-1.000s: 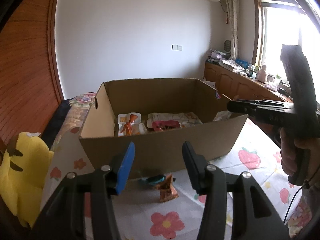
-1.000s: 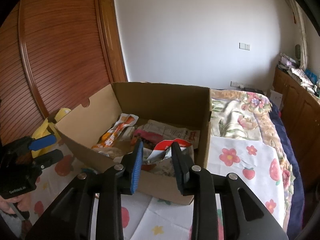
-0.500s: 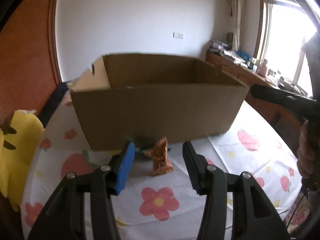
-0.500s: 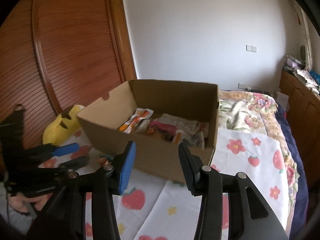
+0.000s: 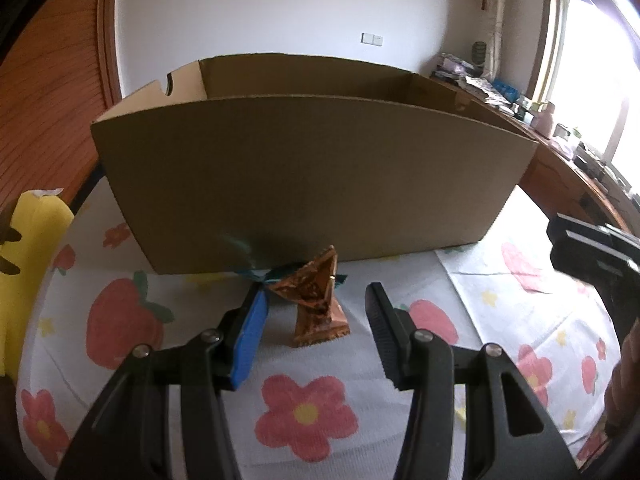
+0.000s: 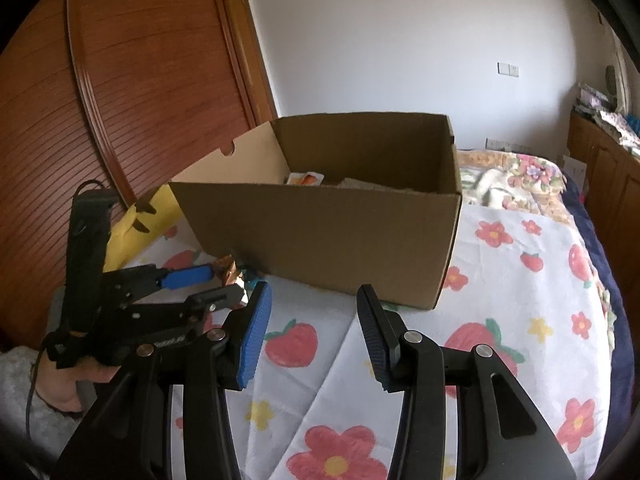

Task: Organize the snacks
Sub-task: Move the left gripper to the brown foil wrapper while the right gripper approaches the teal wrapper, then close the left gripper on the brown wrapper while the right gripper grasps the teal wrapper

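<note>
A brown cardboard box [image 5: 312,176] stands on the flowered bedspread [image 5: 304,412]. A crumpled brown snack packet [image 5: 316,304] lies in front of its near wall, with a teal wrapper [image 5: 280,274] just behind it. My left gripper [image 5: 314,291] is open and low over the bed, one finger on each side of the brown packet, and its pads do not touch the packet. In the right wrist view my right gripper [image 6: 313,288] is open and empty, back from the box [image 6: 328,232]. Packets [image 6: 306,179] show inside the box. The left gripper [image 6: 224,282] is at the left of that view.
A yellow plush toy [image 5: 36,248] lies left of the box. A wooden slatted wardrobe [image 6: 120,120] rises behind it. Cluttered wooden cabinets [image 5: 560,168] run under the window on the right. Open bedspread [image 6: 520,280] stretches right of the box.
My left gripper sank towards the brown packet, so the box's inside dropped out of its view. My right gripper opened, left a red and white packet in the box, and drew back.
</note>
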Demonstrator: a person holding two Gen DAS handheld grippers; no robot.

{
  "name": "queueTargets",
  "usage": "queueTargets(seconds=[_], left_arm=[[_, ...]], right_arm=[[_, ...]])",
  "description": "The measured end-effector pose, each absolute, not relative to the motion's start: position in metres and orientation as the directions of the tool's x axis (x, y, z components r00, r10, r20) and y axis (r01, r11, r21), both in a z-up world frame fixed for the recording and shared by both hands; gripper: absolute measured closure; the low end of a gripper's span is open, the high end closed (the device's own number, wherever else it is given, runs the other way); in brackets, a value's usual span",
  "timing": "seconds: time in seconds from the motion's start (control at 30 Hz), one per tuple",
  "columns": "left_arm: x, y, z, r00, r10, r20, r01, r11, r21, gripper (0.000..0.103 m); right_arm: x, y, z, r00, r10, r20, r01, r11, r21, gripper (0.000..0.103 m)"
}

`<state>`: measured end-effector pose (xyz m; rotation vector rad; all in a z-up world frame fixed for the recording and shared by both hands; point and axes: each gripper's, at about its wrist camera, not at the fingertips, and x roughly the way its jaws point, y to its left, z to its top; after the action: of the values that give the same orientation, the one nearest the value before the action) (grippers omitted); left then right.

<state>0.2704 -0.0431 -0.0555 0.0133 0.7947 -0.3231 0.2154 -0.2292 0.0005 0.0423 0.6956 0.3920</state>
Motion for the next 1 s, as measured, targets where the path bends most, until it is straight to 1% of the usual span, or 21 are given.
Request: queueTargets(seconds=[0.07, 0.13, 0.17, 0.2, 0.3, 0.43, 0.63, 0.8, 1.0], left_arm=[[0.272, -0.043, -0.058, 0.658, -0.267, -0.705, 0.279, 0.955, -0.101, 0.053], [0.271, -0.042, -0.060, 0.667, -0.254, -0.700, 0.271, 0.958, -0.090, 0.056], [0.272, -0.038, -0.061, 0.665, -0.258, -0.701, 0.272, 0.958, -0.094, 0.062], [0.273, -0.037, -0.062, 0.658, -0.265, -0.704, 0.275, 0.956, -0.103, 0.072], [0.270, -0.035, -0.063, 0.650, -0.292, -0.702, 0.289, 0.949, -0.127, 0.086], [0.262, -0.032, -0.058, 0.663, -0.290, -0.690, 0.300, 0.948, -0.110, 0.086], [0.249, -0.014, -0.052, 0.659, -0.324, -0.678, 0.310, 0.939, -0.147, 0.086], [0.241, 0.008, -0.045, 0.667, -0.336, -0.664, 0.312, 0.936, -0.161, 0.086], [0.232, 0.035, -0.039, 0.677, -0.338, -0.654, 0.314, 0.936, -0.159, 0.086]], right_arm=[[0.215, -0.227, -0.003, 0.688, 0.371, -0.624, -0.343, 0.924, 0.171, 0.058], [0.214, -0.224, -0.007, 0.679, 0.374, -0.631, -0.349, 0.921, 0.170, 0.058], [0.213, -0.222, -0.008, 0.675, 0.376, -0.635, -0.353, 0.920, 0.170, 0.058], [0.212, -0.220, -0.010, 0.671, 0.377, -0.638, -0.356, 0.919, 0.168, 0.058], [0.210, -0.213, -0.014, 0.664, 0.373, -0.648, -0.365, 0.918, 0.155, 0.058], [0.209, -0.203, -0.017, 0.654, 0.375, -0.657, -0.380, 0.914, 0.143, 0.058], [0.222, -0.182, -0.022, 0.628, 0.373, -0.683, -0.400, 0.908, 0.128, 0.058], [0.242, -0.164, -0.028, 0.596, 0.379, -0.708, -0.404, 0.903, 0.143, 0.058], [0.260, -0.132, -0.039, 0.563, 0.357, -0.745, -0.446, 0.890, 0.089, 0.058]])
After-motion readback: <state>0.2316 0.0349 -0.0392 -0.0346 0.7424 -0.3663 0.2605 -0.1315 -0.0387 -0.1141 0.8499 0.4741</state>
